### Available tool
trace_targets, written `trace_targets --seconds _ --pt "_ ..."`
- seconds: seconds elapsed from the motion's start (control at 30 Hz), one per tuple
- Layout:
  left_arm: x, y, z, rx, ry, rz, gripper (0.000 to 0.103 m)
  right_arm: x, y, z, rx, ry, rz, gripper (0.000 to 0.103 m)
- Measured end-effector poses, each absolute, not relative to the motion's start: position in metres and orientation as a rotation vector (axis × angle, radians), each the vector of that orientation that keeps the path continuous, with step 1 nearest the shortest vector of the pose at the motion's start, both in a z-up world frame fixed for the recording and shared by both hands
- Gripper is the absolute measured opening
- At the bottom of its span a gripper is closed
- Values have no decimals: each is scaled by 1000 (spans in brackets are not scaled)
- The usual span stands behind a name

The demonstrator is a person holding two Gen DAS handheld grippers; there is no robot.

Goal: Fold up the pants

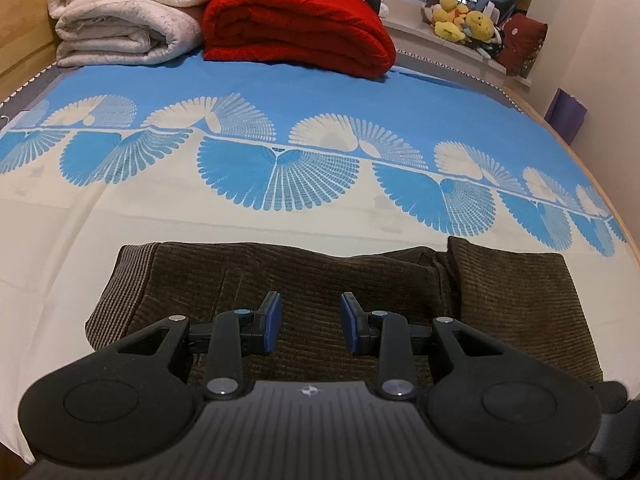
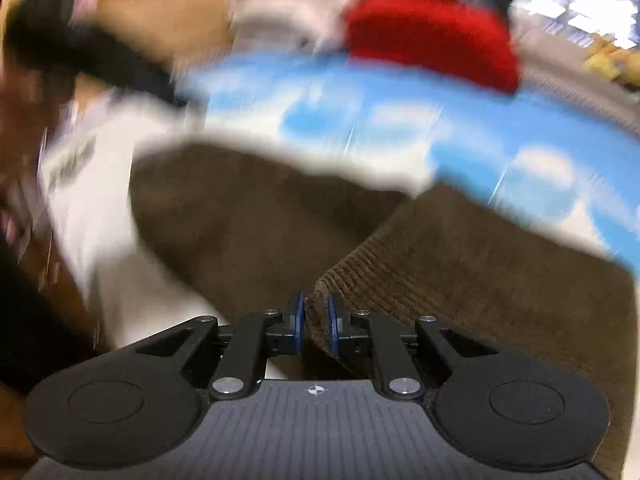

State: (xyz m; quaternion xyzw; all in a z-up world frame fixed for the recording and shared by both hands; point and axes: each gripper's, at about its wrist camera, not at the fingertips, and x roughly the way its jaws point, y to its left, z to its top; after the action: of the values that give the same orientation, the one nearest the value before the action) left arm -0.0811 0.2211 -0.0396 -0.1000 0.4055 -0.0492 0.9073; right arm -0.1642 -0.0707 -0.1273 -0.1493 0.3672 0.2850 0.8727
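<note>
In the left wrist view, the left gripper [image 1: 308, 322] hangs low over the brown corduroy pants [image 1: 320, 280], its jaws spread apart with nothing between the blue pads [image 1: 272, 320]. The pants lie straight ahead of and beneath the fingers, stretched crosswise on the bed sheet [image 1: 280, 208], with the ribbed waistband [image 1: 108, 292] out to the left of the fingers and a folded-over layer to their right. Well beyond the fingertips sit a red blanket [image 1: 296, 28] and a white quilt [image 1: 124, 12]. The tool looks level and pointed forward across the bed.

In the right wrist view, heavily blurred, the right gripper [image 2: 316, 320] is clamped on a ribbed edge of the pants [image 2: 460, 280], cloth pinched between its pads [image 2: 298, 320]. The lifted flap rises ahead and right of the fingers; the rest of the garment lies ahead and left. The tool appears tilted, and the blur suggests quick motion.

To do this fold well, I judge the right hand should carry its edge across evenly and lay it flush with the layer below, while the empty left gripper presses the cloth down so it cannot slide or bunch.
</note>
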Motion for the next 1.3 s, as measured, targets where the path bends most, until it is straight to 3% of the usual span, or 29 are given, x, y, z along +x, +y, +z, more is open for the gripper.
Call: trace_targets --seconds 0.03,0.07,0.1,0.17,0.33,0.37,0.43,0.5,0.6,0.73,0.83,0.97,1.1,1.3 --pt "-81 221 -39 -210 837 -101 36 -167 -67 -131 -349 746 578 17" --pt "-82 220 -39 -212 836 -101 36 -168 -63 -132 -378 723 564 26" --pt "-82 220 -39 -211 835 -103 36 -170 -60 -133 -414 701 545 41" --pt "-82 219 -39 -200 836 -108 36 -170 -55 -137 -439 702 536 55" --pt "-81 222 -41 -205 844 -100 36 -163 -47 -146 -501 740 538 51" --pt "-81 222 -41 -205 843 -99 36 -163 -49 -143 -494 737 535 33" --pt "-81 223 -41 -207 842 -96 36 -162 -60 -130 -422 716 524 23" --pt "-83 224 -40 -212 839 -96 36 -166 -71 -108 -349 660 507 20" --pt "-83 225 -39 -210 835 -98 36 -182 -77 -93 -353 574 515 20" --pt "-81 230 -41 -228 846 -83 36 -183 -59 -141 -538 750 578 22" --pt "-82 242 -40 -277 850 -61 36 -186 -61 -127 -480 698 563 25" --pt "-85 266 -39 -322 846 -24 36 -180 -80 -108 -324 670 509 51" --pt "-91 291 -35 -325 860 -21 36 -169 -81 -130 -382 832 534 49" --pt "-106 352 -39 -382 867 -15 50 -160 -129 -45 -88 646 488 52"
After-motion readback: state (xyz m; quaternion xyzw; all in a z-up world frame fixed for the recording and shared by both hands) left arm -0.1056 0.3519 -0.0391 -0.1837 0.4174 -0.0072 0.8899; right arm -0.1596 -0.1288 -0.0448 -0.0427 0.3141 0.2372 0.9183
